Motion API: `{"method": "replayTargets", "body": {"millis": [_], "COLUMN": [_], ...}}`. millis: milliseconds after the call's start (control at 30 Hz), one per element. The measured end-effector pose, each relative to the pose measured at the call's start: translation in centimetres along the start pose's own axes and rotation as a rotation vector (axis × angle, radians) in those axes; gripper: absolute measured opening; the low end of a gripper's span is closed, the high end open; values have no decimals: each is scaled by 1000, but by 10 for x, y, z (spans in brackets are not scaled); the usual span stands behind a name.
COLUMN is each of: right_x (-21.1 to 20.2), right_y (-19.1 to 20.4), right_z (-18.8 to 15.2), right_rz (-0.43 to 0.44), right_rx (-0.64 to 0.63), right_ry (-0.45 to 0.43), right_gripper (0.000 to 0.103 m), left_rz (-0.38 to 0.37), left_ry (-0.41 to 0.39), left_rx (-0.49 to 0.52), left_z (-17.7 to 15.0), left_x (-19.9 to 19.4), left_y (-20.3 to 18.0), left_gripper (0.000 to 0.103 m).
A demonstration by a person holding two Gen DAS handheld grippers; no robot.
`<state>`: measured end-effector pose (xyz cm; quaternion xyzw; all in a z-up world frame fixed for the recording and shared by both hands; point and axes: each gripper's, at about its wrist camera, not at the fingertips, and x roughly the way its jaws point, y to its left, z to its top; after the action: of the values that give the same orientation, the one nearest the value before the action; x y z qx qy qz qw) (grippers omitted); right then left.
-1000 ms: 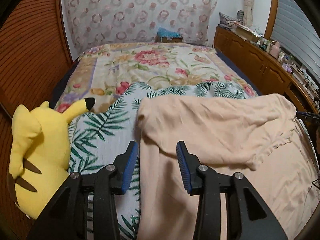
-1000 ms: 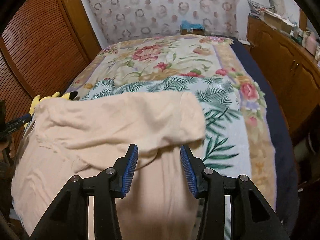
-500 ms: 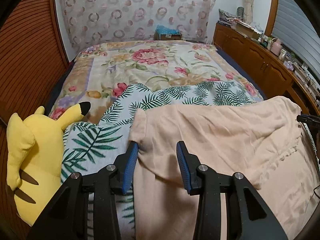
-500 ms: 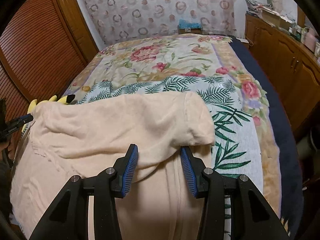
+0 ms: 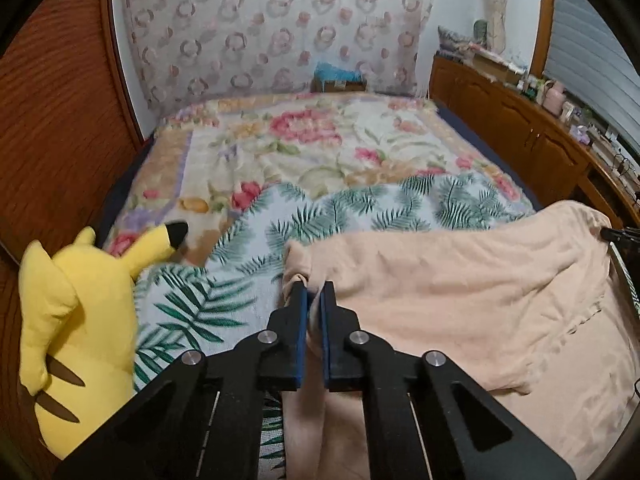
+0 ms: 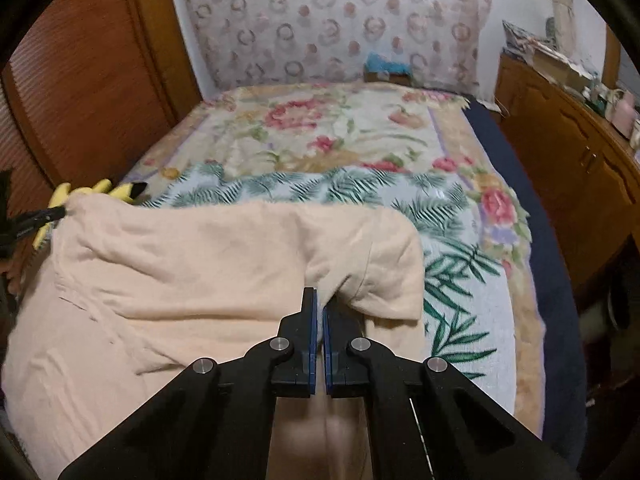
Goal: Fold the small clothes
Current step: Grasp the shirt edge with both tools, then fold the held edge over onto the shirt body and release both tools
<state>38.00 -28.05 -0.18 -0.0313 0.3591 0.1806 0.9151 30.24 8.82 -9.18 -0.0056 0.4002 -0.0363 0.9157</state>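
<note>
A peach garment (image 5: 460, 280) lies on the near part of the bed, its top layer folded over toward me. My left gripper (image 5: 313, 294) is shut on the garment's left folded corner, with cloth bunched between the blue pads. In the right wrist view the same garment (image 6: 208, 264) fills the lower left. My right gripper (image 6: 319, 300) is shut on the folded edge near its right corner. Each gripper's tip shows at the other view's edge: the right one (image 5: 620, 235) and the left one (image 6: 36, 220).
A palm-leaf sheet (image 5: 360, 208) lies under the garment, over a floral blanket (image 5: 304, 140). A yellow Pikachu plush (image 5: 76, 320) sits at the bed's left edge. Wooden cabinets (image 6: 568, 152) line the right side. A wooden wall (image 5: 52, 120) stands on the left.
Both grippers have closed from open onto the garment's folded edge, the left at the left corner and the right near the right corner. The cloth now bunches at both grips.
</note>
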Motion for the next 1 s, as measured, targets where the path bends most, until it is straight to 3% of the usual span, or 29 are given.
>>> {"method": "replayTargets", "body": {"millis": [500,767,1000], "right_x": [-72,-114,-151], "right_y": [0,11,21], "right_z": [-16,-48,-93], "right_rz": [43,59,57], "right_rx": [-30,-59,-83], "right_ry": [-207,-243,-250], "right_gripper": [2,2,2], "left_rz": [-44,-55,-52], "left_ry": [-169,-226,-254], "left_rx": [-12,-15,-24], "left_z": [25,4,-36], "left_x": [-74,-124,-163], "left_y": [-6,-10,-10], "left_gripper": [5,5,5]}}
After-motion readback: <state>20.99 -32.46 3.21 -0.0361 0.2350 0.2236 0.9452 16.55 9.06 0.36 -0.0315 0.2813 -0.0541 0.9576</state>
